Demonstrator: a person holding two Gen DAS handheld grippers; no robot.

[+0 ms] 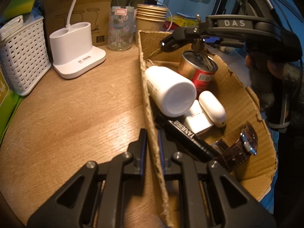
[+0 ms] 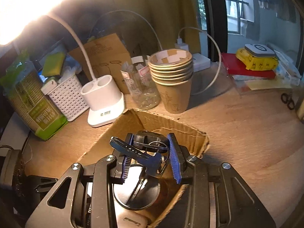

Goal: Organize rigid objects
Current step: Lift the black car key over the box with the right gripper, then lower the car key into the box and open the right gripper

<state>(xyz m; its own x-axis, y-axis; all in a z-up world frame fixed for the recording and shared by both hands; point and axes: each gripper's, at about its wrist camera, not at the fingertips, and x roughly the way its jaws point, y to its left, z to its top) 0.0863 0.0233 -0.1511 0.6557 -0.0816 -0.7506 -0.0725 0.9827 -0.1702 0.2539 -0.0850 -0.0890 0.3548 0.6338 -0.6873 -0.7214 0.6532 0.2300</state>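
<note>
An open cardboard box [image 1: 245,102] lies on the wooden desk. My left gripper [image 1: 152,144] is shut on its near wall, one finger inside and one outside. In the box are a white bottle [image 1: 171,91] on its side, a red and gold can [image 1: 199,70], a white earbud case [image 1: 212,106], a white adapter [image 1: 197,120], a black marker [image 1: 190,134] and a brown leather watch [image 1: 239,146]. My right gripper [image 2: 151,139] is shut on a bunch of keys [image 2: 146,144] by its black fob. The keys [image 1: 199,47] dangle just above the can [image 2: 136,193].
A white lamp base [image 1: 76,51], a white basket [image 1: 22,57], a glass jar [image 1: 119,30] and stacked paper cups [image 2: 171,76] stand behind the box. A green package [image 2: 36,106] is at the left. A red book [image 2: 245,66] and black hair ties [image 2: 287,100] lie at the right.
</note>
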